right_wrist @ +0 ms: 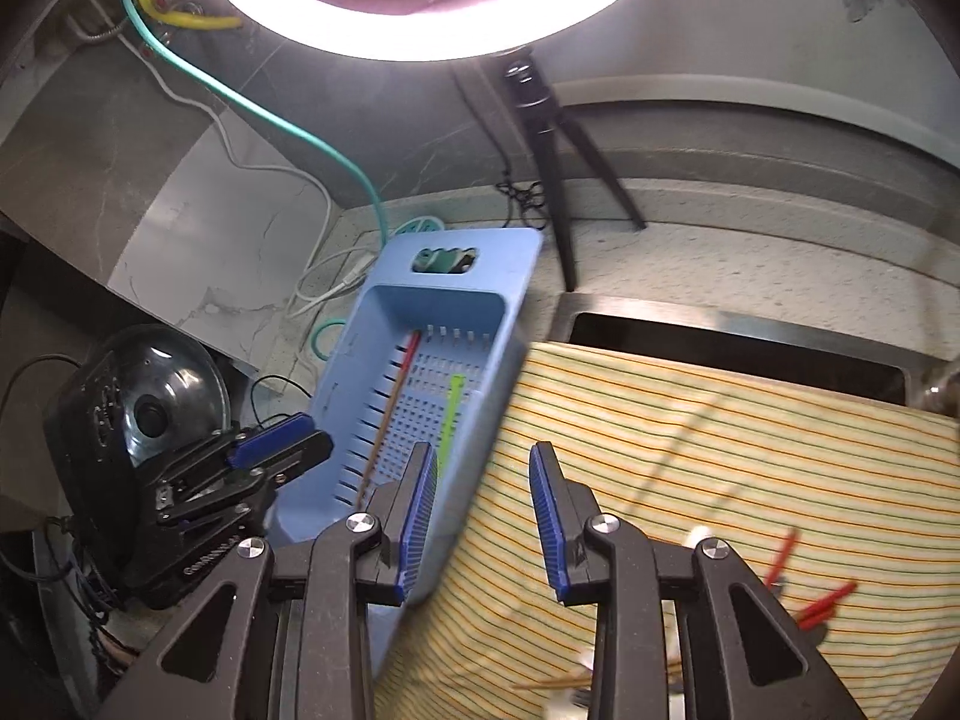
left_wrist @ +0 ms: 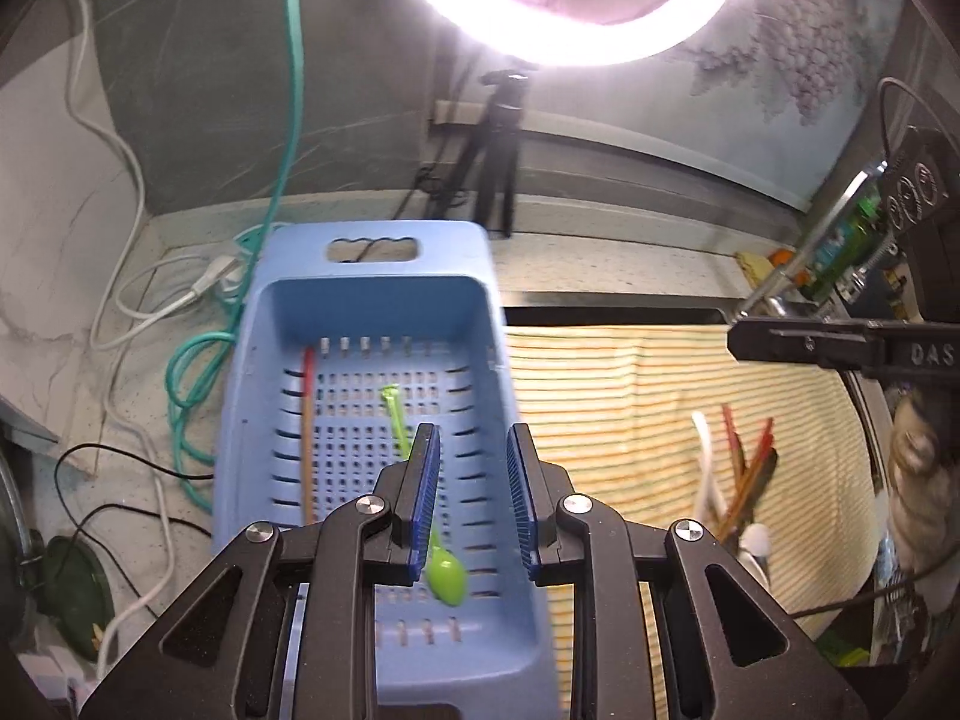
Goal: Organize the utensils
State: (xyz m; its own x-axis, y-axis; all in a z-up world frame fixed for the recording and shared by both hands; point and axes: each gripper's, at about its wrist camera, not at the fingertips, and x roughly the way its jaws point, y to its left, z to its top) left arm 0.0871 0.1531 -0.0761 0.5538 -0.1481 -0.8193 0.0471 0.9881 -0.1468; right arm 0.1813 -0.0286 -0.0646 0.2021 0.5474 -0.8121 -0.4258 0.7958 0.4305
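The speckled bench [left_wrist: 600,252] carries a blue slotted basket [left_wrist: 480,312] at its 9 o'clock side, touching a striped cloth [left_wrist: 630,420] spread toward 3 o'clock. White and teal cables [left_wrist: 180,372] coil beside the basket, and a black tripod [left_wrist: 498,168] stands at 12 o'clock.

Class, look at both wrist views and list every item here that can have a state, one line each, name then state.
left hand-held gripper: open, nothing between its pads
right hand-held gripper: open, nothing between its pads
blue basket: upright, holding two utensils
green spoon: lying in the basket
red-tipped chopstick: lying along the basket's left wall
ring light: switched on
loose utensils: lying on the striped cloth, outside the basket
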